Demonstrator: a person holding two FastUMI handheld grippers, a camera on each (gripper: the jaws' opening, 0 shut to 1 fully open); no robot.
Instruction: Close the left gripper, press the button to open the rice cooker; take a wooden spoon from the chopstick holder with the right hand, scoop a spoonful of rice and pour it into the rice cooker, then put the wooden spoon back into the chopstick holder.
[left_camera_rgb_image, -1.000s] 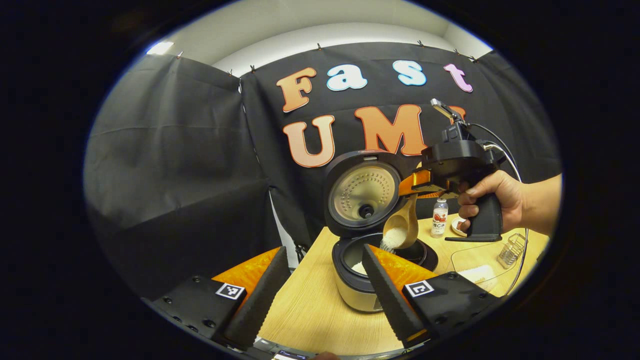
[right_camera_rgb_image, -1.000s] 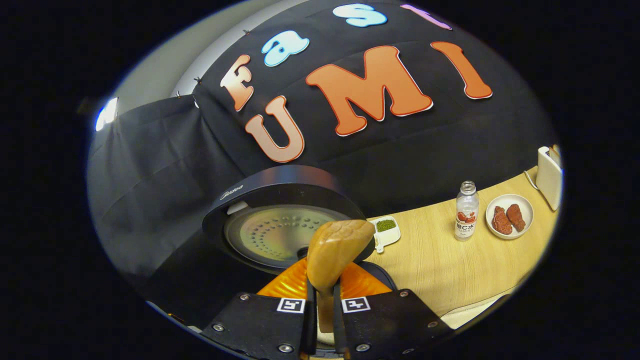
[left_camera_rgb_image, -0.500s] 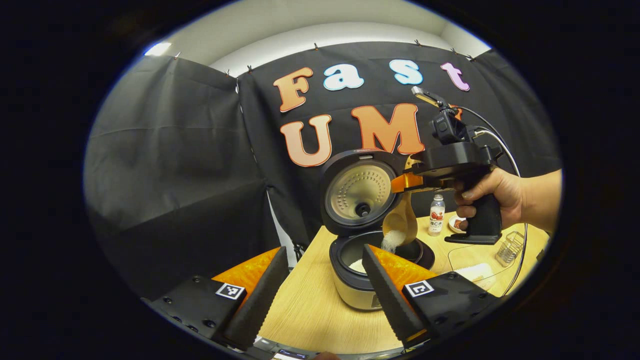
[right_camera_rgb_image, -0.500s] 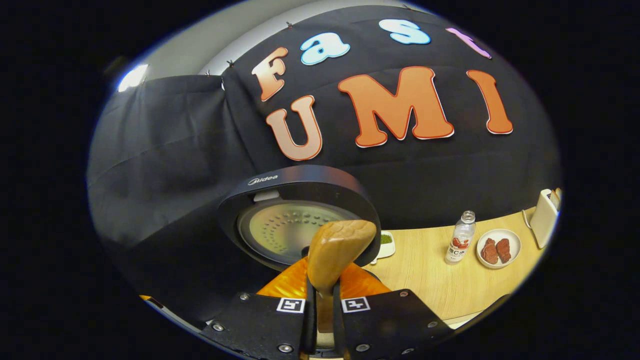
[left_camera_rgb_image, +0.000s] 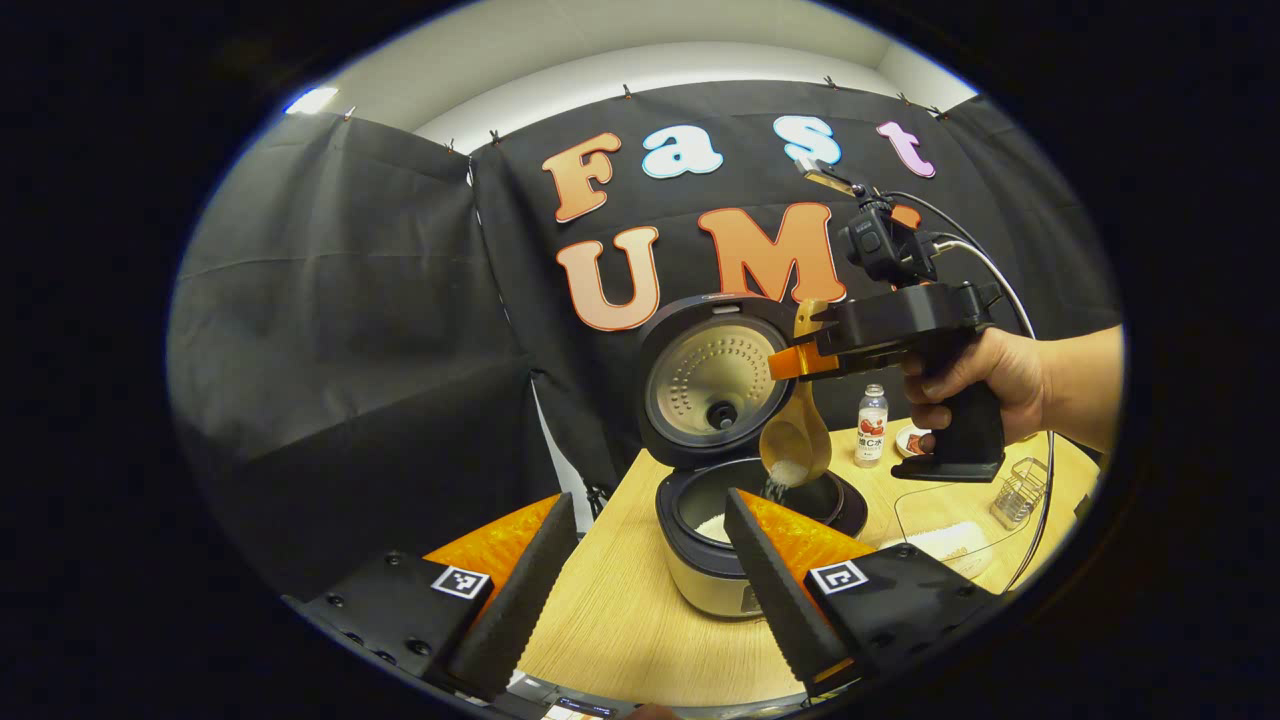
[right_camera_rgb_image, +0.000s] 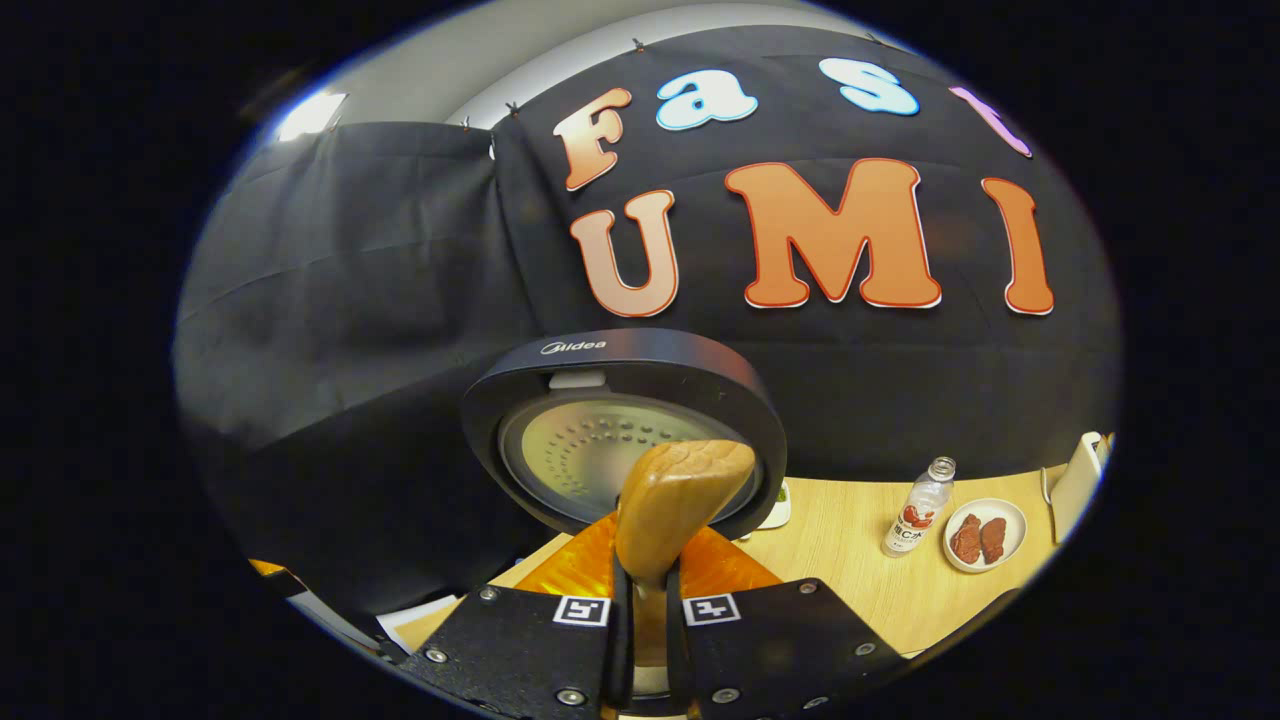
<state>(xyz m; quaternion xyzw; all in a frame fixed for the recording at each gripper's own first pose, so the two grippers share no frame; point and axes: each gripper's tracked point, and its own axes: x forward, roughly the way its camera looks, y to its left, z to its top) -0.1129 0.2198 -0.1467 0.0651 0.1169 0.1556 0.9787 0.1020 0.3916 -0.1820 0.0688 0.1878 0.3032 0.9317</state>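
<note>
Right gripper (left_camera_rgb_image: 800, 355) fingers clench the light wooden spoon (left_camera_rgb_image: 797, 445), bowl hanging toward 6 o'clock above the open round silver rice cooker (left_camera_rgb_image: 715, 560); left gripper (left_camera_rgb_image: 640, 570) fingers spread, empty; clear plastic bottle (left_camera_rgb_image: 871, 428) at the cooker's 2 o'clock.

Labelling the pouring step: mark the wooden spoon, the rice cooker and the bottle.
wooden spoon (left_camera_rgb_image: 796, 448), left gripper view, bowl.
rice cooker (left_camera_rgb_image: 703, 580), left gripper view, front wall of the body.
bottle (right_camera_rgb_image: 913, 511), right gripper view, label.

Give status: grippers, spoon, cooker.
Left gripper open, idle. Right gripper shut on spoon, tipped over open cooker; rice falling into the pot. Nothing in the way.
</note>
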